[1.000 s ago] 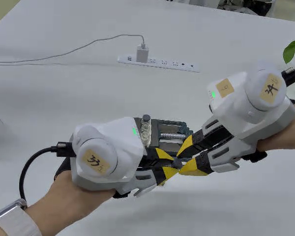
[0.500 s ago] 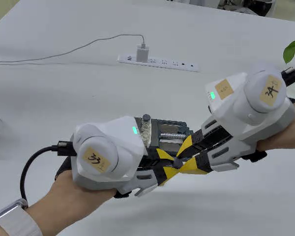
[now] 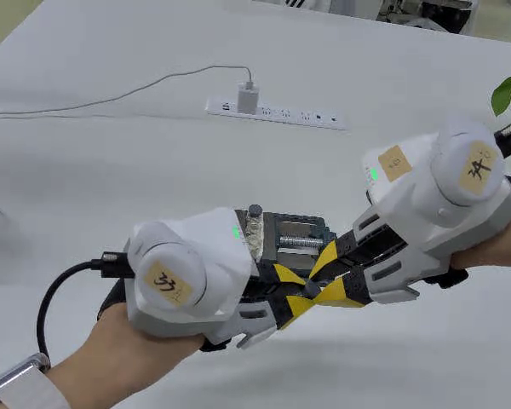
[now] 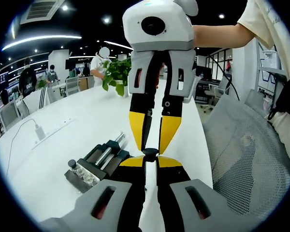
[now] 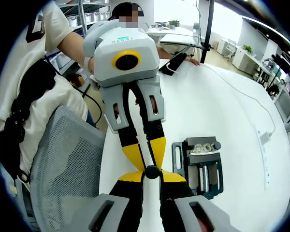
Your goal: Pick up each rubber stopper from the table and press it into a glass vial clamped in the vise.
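Stopper [image 3: 309, 290] — pinched by left claw [image 4: 151, 160] and right claw [image 5: 152, 175], both narrow | vial [image 3: 254, 232] half-hidden behind left claw

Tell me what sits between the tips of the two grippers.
A small dark stopper, pinched where the left gripper and right gripper meet tip to tip. Both gripper views show it.

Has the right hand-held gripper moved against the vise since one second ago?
No. The right hand-held gripper keeps its place beside the vise, tips on the rubber stopper; only the camera shifted slightly.
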Available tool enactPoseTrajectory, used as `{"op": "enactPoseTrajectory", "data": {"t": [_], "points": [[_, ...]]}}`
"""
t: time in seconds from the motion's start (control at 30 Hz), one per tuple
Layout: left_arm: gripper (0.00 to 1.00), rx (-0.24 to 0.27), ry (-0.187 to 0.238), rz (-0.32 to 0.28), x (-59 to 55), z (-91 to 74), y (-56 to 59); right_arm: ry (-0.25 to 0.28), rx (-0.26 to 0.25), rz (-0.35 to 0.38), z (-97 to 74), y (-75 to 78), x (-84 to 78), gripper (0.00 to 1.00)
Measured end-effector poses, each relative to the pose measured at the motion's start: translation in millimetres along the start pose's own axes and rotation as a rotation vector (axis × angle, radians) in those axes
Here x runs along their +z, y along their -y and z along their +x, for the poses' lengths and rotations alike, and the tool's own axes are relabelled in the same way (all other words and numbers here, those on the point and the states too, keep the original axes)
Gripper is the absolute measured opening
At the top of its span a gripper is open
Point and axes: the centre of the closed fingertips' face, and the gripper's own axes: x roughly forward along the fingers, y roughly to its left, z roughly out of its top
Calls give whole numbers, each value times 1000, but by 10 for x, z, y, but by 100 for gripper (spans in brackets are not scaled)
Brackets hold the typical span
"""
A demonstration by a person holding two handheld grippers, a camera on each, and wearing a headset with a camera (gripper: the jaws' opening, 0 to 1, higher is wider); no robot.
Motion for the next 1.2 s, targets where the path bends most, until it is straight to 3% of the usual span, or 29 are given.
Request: {"op": "enactPoseTrajectory", "data": {"t": [0.2, 0.93, 1.2], "points": [[4, -7, -12, 51, -7, 4, 9, 5, 22, 17, -13, -14, 9, 7], [6, -2, 0, 27, -34, -3, -5, -7, 26, 38, 28, -4, 12, 6], [26, 62, -1, -16, -156, -93, -118, -13, 10, 40, 50, 44, -5, 6]]}}
